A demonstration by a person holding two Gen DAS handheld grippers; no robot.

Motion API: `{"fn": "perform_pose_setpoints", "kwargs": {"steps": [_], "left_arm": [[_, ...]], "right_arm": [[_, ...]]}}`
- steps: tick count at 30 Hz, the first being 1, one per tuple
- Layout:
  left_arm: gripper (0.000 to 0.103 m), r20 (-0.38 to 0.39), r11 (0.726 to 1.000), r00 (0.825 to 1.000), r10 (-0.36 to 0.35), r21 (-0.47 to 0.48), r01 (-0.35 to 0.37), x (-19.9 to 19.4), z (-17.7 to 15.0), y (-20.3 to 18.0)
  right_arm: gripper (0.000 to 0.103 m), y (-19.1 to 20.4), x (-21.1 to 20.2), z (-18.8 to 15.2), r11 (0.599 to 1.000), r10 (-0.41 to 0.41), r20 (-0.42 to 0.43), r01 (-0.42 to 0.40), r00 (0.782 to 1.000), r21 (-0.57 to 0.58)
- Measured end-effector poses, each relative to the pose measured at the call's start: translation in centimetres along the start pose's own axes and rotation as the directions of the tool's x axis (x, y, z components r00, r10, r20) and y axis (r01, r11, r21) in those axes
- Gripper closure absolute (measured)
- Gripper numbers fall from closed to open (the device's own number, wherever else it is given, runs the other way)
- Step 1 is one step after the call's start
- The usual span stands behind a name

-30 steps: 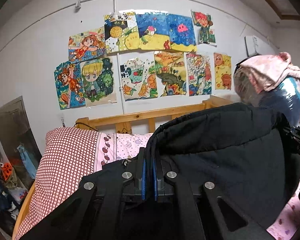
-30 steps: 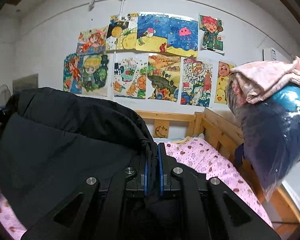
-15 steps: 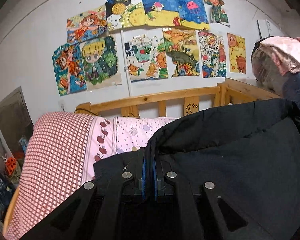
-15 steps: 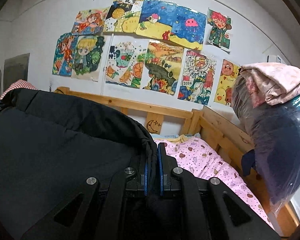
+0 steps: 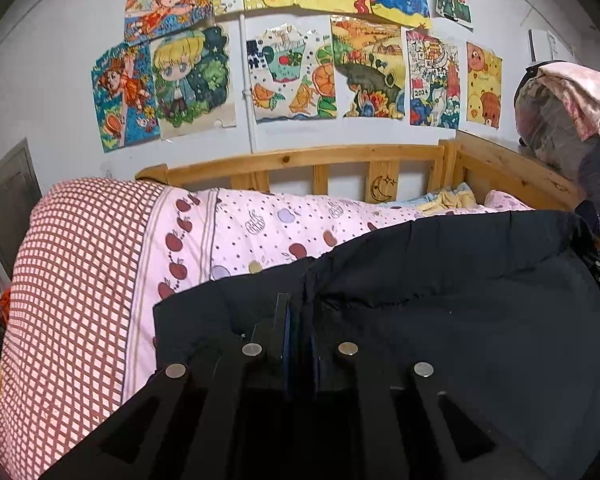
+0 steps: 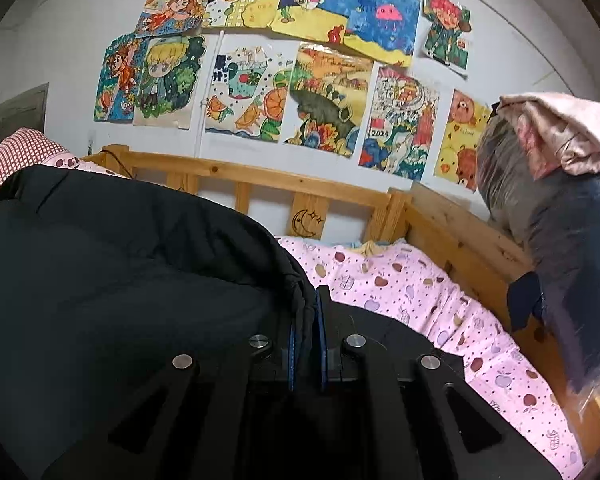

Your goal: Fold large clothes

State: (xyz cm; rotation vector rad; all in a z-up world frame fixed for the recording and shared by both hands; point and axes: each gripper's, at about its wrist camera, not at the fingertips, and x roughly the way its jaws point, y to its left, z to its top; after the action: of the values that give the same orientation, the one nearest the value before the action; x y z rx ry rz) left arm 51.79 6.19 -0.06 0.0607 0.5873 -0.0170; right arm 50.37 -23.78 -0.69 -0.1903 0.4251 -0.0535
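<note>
A large black padded jacket (image 5: 460,300) hangs stretched between my two grippers above the bed. My left gripper (image 5: 299,312) is shut on the jacket's left edge, the cloth pinched between its blue pads. In the right wrist view the same jacket (image 6: 120,280) fills the left half, and my right gripper (image 6: 306,304) is shut on its right edge. Below each gripper the cloth drops out of sight.
A pink apple-print quilt (image 5: 260,232) with a red-checked part (image 5: 72,280) covers the bed. A wooden headboard (image 5: 320,160) and side rail (image 6: 460,224) run behind and to the right. A plastic-wrapped bundle topped with pink cloth (image 6: 560,184) stands at the right. Drawings cover the wall.
Both grippers have come down with the jacket still held. The wall drawings have risen in the views and more of the quilt shows beyond the jacket's top edge.
</note>
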Motion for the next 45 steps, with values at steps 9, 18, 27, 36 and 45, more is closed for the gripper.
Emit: {"fn": "perform_pose_setpoints", "kwargs": {"steps": [9, 18, 27, 36, 45], "left_arm": [[0.016, 0.132, 0.995, 0.99, -0.054, -0.073, 0.064, -5.3, -0.5, 1.3], [0.013, 0.122, 0.983, 0.976, -0.182, 0.0, 0.184, -9.4, -2.9, -0.7], [0.007, 0.042, 0.975, 0.976, -0.216, 0.058, 0.213, -5.9, -4.8, -3.2], [0.0, -0.034, 0.985, 0.986, -0.164, -0.051, 0.162, -0.2, -2.0, -2.2], [0.0, -0.127, 0.969, 0.966, -0.227, -0.131, 0.21, 4.3, -1.2, -1.1]], "right_arm": [[0.063, -2.3, -3.7, 0.4, 0.996, 0.057, 0.029, -0.059, 0.998, 0.068], [0.023, -3.0, -9.0, -0.5, 0.98, 0.174, 0.059, -0.179, 0.983, 0.084], [0.022, -0.7, -6.9, -3.4, 0.965, 0.261, -0.047, -0.261, 0.964, 0.013], [0.022, -1.1, 0.4, -1.6, 0.962, 0.267, -0.176, -0.252, 0.948, 0.103], [0.022, -2.3, 5.5, -2.2, 0.968, 0.2, -0.274, -0.146, 0.941, 0.206]]}}
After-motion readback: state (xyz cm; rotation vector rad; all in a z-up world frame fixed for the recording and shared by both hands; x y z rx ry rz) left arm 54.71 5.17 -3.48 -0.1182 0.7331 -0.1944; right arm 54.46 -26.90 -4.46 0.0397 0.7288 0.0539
